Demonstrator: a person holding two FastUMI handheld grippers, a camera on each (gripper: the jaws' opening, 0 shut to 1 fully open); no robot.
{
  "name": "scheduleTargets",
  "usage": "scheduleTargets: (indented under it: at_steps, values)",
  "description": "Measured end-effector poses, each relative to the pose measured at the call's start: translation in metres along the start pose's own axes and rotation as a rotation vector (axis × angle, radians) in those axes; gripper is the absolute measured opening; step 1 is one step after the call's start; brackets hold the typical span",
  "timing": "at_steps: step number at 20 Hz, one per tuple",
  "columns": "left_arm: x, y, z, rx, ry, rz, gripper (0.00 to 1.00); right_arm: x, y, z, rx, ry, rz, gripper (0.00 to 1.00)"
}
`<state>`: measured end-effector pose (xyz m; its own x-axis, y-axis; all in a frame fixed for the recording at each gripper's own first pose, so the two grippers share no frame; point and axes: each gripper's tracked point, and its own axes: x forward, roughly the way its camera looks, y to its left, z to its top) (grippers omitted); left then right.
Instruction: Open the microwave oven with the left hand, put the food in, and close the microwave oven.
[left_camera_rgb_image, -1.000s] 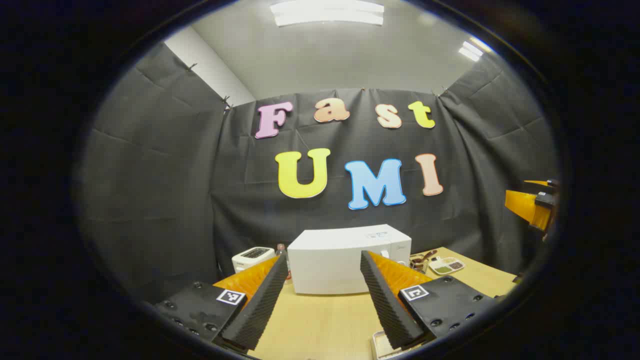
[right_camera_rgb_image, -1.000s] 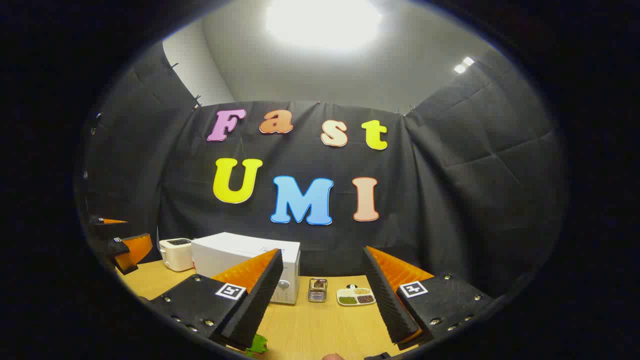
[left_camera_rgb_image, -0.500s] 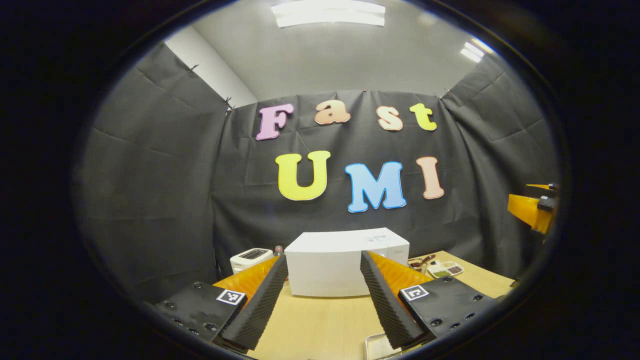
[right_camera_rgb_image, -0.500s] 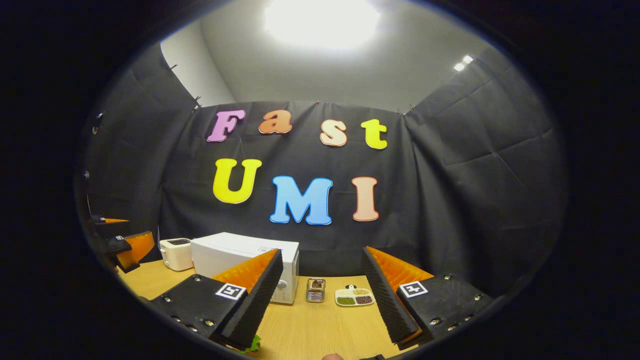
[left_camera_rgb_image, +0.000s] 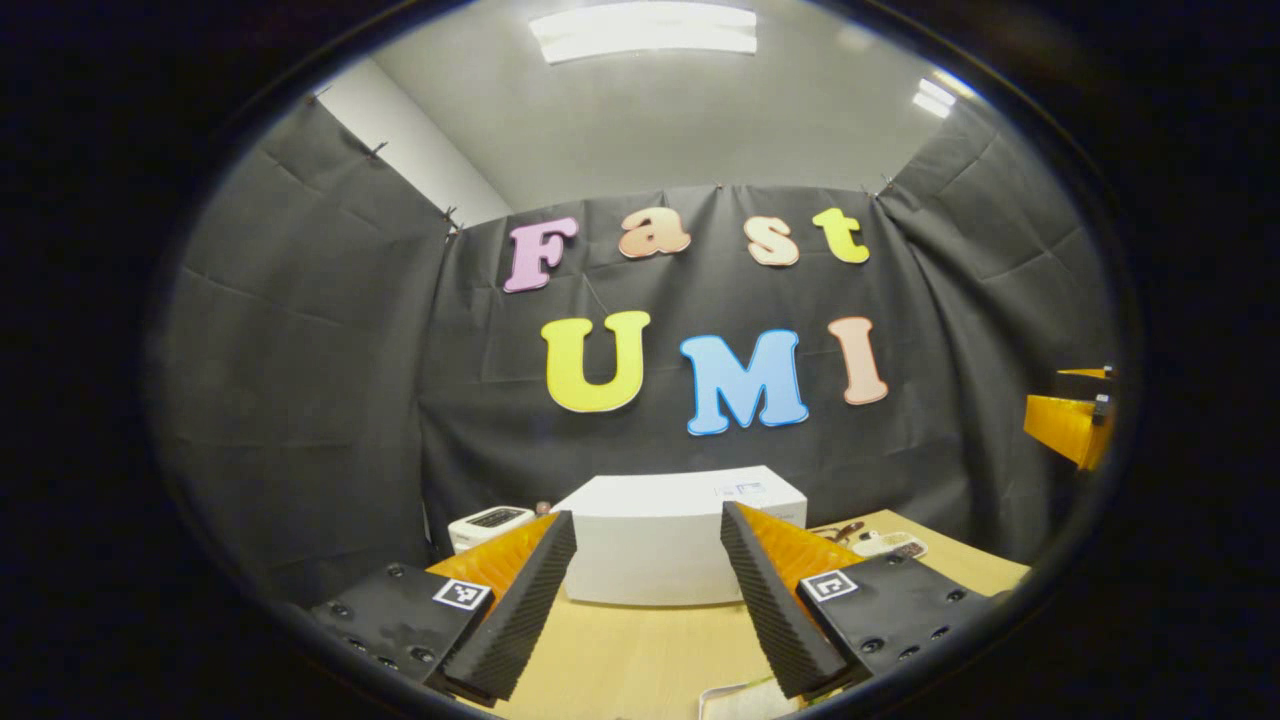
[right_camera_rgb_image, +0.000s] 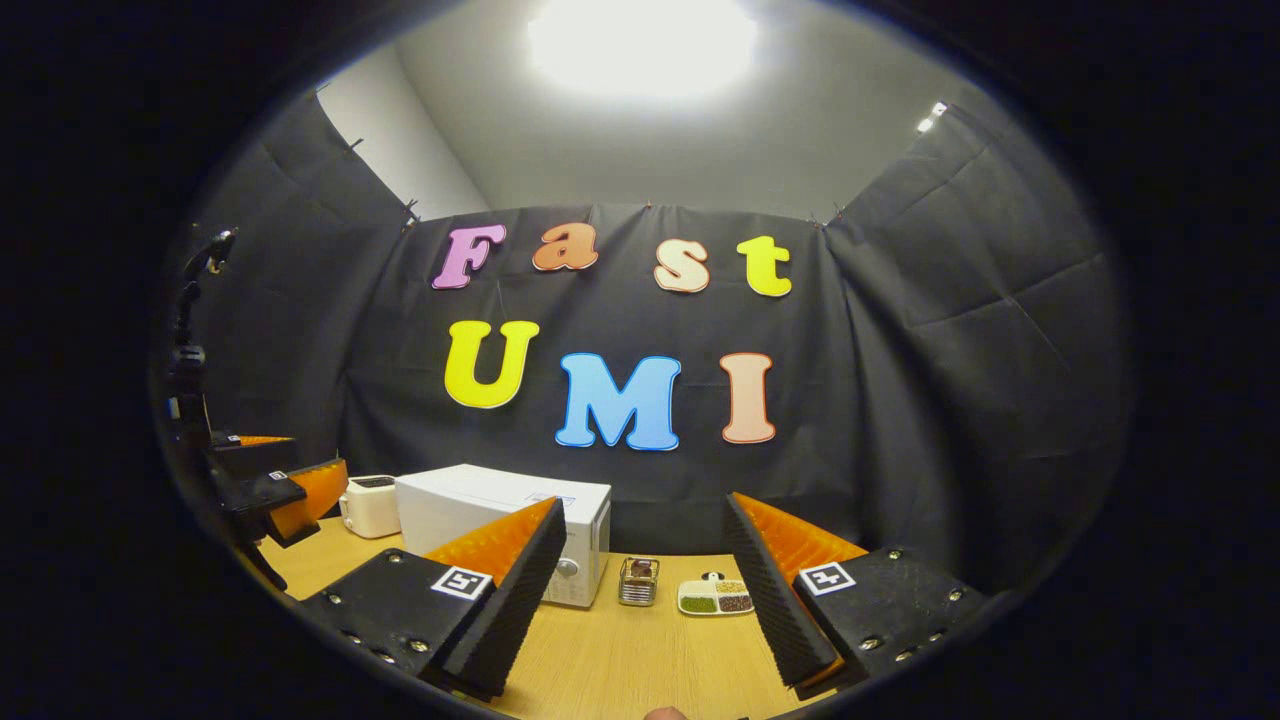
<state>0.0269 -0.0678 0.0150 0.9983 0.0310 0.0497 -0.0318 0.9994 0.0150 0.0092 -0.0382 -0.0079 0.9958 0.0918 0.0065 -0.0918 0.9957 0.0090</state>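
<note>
The white microwave (left_camera_rgb_image: 660, 540) stands on the wooden table (left_camera_rgb_image: 620, 660) straight ahead, its door shut. My left gripper (left_camera_rgb_image: 648, 512) is open and empty, framing the microwave from a distance. A pale tray edge (left_camera_rgb_image: 740, 700) peeks in beside its right finger. In the right gripper view the microwave (right_camera_rgb_image: 480, 505) sits to the left, its knob (right_camera_rgb_image: 567, 567) facing right. My right gripper (right_camera_rgb_image: 643, 505) is open and empty, well short of it. The left gripper (right_camera_rgb_image: 275, 470) hovers at the far left, and the right gripper (left_camera_rgb_image: 1070, 425) at the far right of the left gripper view.
A white toaster (right_camera_rgb_image: 372, 505) stands left of the microwave. A small metal holder (right_camera_rgb_image: 638, 582) and a divided dish of grains (right_camera_rgb_image: 714, 597) sit to its right. A camera stand (right_camera_rgb_image: 190, 340) rises at the far left. Black cloth walls close the table's back and sides.
Both views drifted slightly: the microwave sits lower in the left gripper view. The right gripper view panned, so things shifted right and a green item left its bottom edge. Both grippers stayed open.
</note>
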Motion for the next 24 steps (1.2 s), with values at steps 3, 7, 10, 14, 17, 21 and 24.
scheduleTargets:
  at_steps: [3,7,10,14,17,21,24]
  values:
    - [0.022,-0.015,-0.001,-0.01,-0.001,-0.026,1.0,0.001,-0.006,-0.001,0.006,0.007,-0.019,0.96]
    - [0.064,-0.032,-0.011,-0.039,-0.001,-0.074,0.93,0.012,-0.013,-0.003,-0.004,0.013,-0.076,0.95]
    - [0.1,-0.05,-0.022,-0.04,-0.004,-0.138,0.97,0.018,-0.02,0.002,-0.001,0.012,-0.142,0.96]
    - [0.142,-0.073,-0.048,-0.039,0.021,-0.2,1.0,0.025,-0.028,0.0,-0.018,0.022,-0.23,0.96]
    - [0.171,-0.091,-0.069,-0.04,0.033,-0.231,0.93,0.021,-0.034,-0.004,-0.028,0.043,-0.29,0.96]
    - [0.2,-0.119,-0.104,-0.038,0.077,-0.275,0.98,0.013,-0.049,-0.008,-0.074,0.071,-0.376,0.96]
    - [0.221,-0.137,-0.139,-0.042,0.136,-0.296,0.93,0.004,-0.06,-0.011,-0.083,0.095,-0.442,0.96]
